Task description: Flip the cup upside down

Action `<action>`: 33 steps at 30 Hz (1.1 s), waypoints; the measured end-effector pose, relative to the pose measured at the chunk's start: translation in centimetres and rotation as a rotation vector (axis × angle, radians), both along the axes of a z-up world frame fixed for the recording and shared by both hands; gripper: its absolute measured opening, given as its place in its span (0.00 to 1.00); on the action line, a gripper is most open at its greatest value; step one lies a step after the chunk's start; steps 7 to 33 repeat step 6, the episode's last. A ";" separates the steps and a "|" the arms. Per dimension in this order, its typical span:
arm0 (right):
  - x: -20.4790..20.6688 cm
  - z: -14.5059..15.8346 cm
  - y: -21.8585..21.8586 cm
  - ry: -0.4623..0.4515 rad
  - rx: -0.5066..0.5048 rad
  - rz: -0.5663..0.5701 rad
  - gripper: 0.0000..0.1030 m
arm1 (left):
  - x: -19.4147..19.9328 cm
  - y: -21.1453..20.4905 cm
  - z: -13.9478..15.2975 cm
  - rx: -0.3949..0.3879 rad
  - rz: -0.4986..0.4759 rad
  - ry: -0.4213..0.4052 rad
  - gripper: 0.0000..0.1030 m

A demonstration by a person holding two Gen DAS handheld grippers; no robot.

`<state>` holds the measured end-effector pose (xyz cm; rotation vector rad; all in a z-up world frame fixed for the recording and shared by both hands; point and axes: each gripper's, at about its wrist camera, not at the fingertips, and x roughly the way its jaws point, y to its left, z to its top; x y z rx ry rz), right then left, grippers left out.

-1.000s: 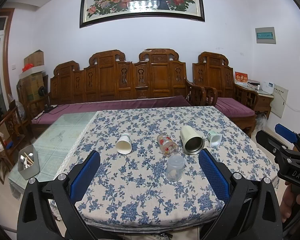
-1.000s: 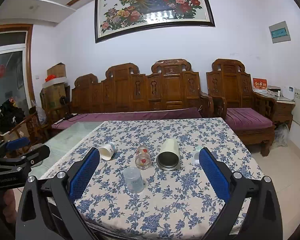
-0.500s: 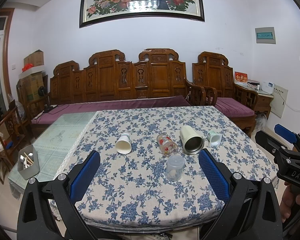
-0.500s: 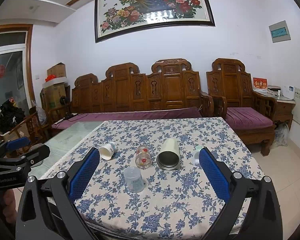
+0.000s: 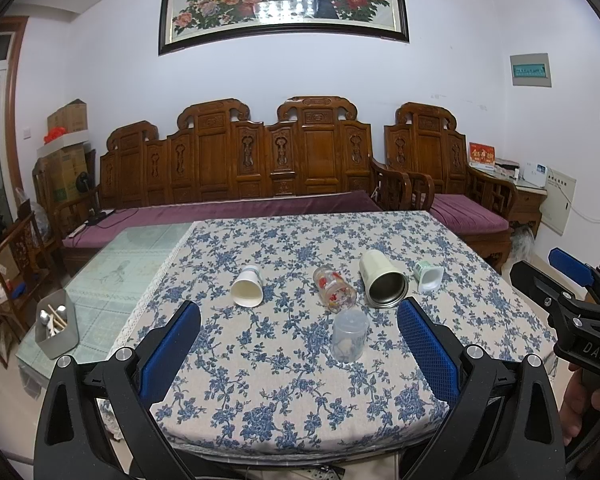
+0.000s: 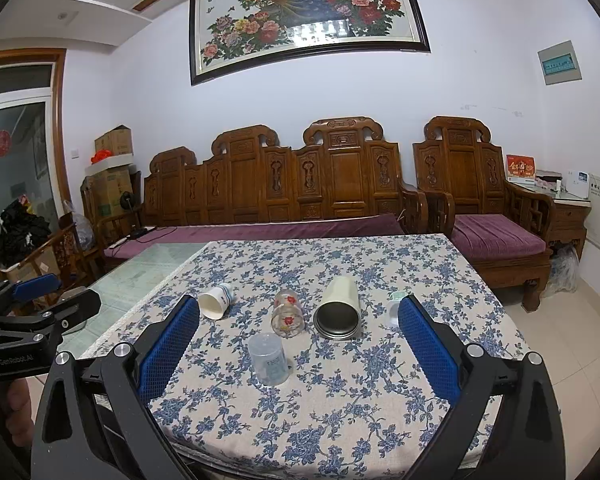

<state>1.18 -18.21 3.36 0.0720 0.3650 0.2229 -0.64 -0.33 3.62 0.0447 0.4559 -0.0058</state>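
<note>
Several cups sit on the floral tablecloth (image 5: 284,380). A clear plastic cup (image 5: 350,339) stands mouth-down nearest me; it also shows in the right wrist view (image 6: 269,358). Behind it, lying on their sides, are a white paper cup (image 5: 247,291) (image 6: 216,300), a glass with red flowers (image 5: 334,289) (image 6: 287,313), a cream steel tumbler (image 5: 382,283) (image 6: 339,308) and a small white and green cup (image 5: 429,276) (image 6: 395,307). My left gripper (image 5: 299,354) is open and empty at the table's near edge. My right gripper (image 6: 299,354) is open and empty there too.
A grey holder with chopsticks and a spoon (image 5: 56,329) stands on the glass table part at left. A carved wooden bench (image 5: 236,168) and armchair (image 6: 480,216) stand behind the table. The right gripper shows at the left view's right edge (image 5: 572,300).
</note>
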 end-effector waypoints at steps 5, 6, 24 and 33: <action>0.0 0.0 0.1 -0.001 0.000 0.000 0.97 | 0.0 0.1 0.0 -0.001 0.000 0.000 0.92; 0.0 -0.1 0.1 -0.001 0.000 0.000 0.97 | 0.0 0.1 0.0 -0.001 -0.001 0.000 0.92; 0.0 -0.1 0.1 -0.001 0.000 0.000 0.97 | 0.0 0.1 0.0 -0.001 -0.001 0.000 0.92; 0.0 -0.1 0.1 -0.001 0.000 0.000 0.97 | 0.0 0.1 0.0 -0.001 -0.001 0.000 0.92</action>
